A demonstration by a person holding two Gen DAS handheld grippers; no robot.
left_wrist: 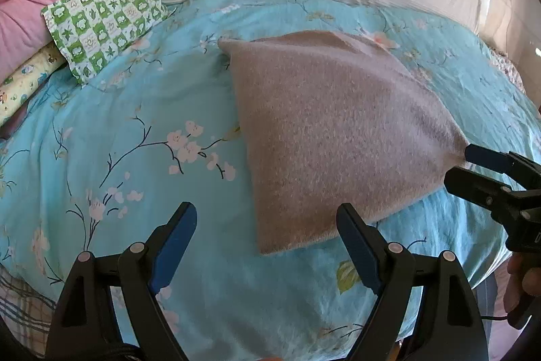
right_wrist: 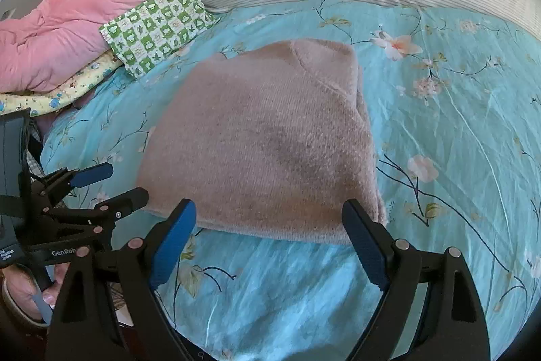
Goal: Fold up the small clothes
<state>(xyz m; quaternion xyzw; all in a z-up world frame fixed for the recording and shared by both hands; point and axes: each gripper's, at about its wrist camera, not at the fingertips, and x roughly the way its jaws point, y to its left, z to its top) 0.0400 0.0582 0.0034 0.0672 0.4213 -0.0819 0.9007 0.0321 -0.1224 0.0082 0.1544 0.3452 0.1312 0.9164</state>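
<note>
Lying folded: pink sweater (right_wrist: 267, 144) | both tongs agape | label "GenRob…", perhaps cut off

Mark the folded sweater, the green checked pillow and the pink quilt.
folded sweater (right_wrist: 263, 141), right wrist view, middle of top layer
green checked pillow (left_wrist: 104, 19), left wrist view, centre of cover
pink quilt (right_wrist: 61, 32), right wrist view, middle of bunched fabric

Both tools are black plastic. The left gripper (left_wrist: 267, 219) has two fingers with blue pads (left_wrist: 175, 246) and round silver pins on its arms. The right gripper (right_wrist: 268, 217) looks the same, with bumpy blue pads (right_wrist: 367, 246). White letters on the left one read "GenRob". A bare-skinned hand (right_wrist: 23, 290) shows, and a thin black cable (left_wrist: 493, 317)
</note>
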